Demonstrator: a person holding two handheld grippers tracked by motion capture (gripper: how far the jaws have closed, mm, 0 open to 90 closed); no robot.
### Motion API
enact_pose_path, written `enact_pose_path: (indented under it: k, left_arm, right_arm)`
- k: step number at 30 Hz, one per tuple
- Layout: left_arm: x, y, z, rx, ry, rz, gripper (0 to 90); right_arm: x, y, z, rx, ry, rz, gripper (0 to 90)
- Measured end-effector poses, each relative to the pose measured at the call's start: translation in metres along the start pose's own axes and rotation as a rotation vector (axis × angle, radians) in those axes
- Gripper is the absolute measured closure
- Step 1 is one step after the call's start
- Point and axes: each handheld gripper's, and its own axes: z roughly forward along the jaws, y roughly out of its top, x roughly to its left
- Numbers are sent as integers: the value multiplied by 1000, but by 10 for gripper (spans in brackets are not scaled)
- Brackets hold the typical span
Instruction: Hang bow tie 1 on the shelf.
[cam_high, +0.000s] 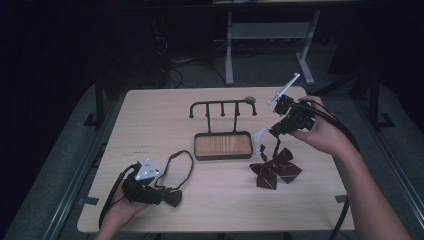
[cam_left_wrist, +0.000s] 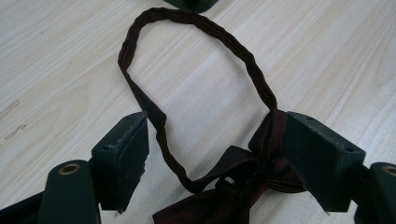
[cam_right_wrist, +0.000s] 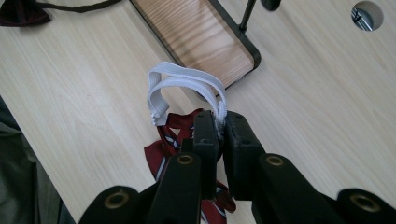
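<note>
Dark red cloth makes up both bow ties on the pale wooden table (cam_high: 150, 110): two in all, one per gripper. The striped red bow tie (cam_high: 275, 169) lies at about four o'clock from the table's middle, its fanned loops resting on the wood while its white elastic strap (cam_right_wrist: 187, 84) is lifted. The right gripper (cam_right_wrist: 220, 123) has its jaws clenched on that strap, the white band looping up and out beyond the tips, with the red cloth hanging just beneath them.

The second, a plain dark maroon bow tie (cam_left_wrist: 243, 186), sits at about eight o'clock. Its thin dark neck band (cam_left_wrist: 196, 60) lies flat on the table in an open oval reaching toward the tray. The left gripper (cam_left_wrist: 217, 154) has its jaws spread wide apart: the knot lies between them, the right-hand pad touches the bow's edge where the band joins it, and the left-hand pad stands clear of the band, just beside it. Nothing is pinched there.

One tray (cam_high: 223, 156) with a dark rim and wood-grain floor sits at the centre, with nothing in it. From its far edge rises one black rack (cam_high: 222, 106) with a crossbar and short hanging pegs. One round hole (cam_right_wrist: 367, 15) is cut in the tabletop at about one o'clock.
</note>
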Motion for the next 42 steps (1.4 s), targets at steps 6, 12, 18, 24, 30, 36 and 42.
enact_pose_path:
  k: [6, 12, 18, 24, 30, 36, 42]
  left_arm:
    - [0, 0, 0, -1, -1, -3, 238]
    - [0, 0, 0, 1, -1, -4, 238]
    - [0, 0, 0, 7, -3, 3, 238]
    - [0, 0, 0, 8, -3, 5, 238]
    - [0, 0, 0, 10, -5, 9, 237]
    - [0, 0, 0, 10, -6, 10, 237]
    - [-1, 1, -1, 10, -7, 12, 237]
  right_arm:
    - [-3, 9, -3, 1, -10, 2, 839]
    - [-6, 18, -4, 3, -11, 2, 839]
    - [-10, 27, -5, 9, -12, 8, 839]
    - [-14, 35, -5, 6, -17, 17, 839]
    - [-22, 40, -4, 3, -12, 41, 839]
    - [-27, 45, -4, -11, -11, 63, 838]
    - [-34, 50, -1, -3, -14, 87, 838]
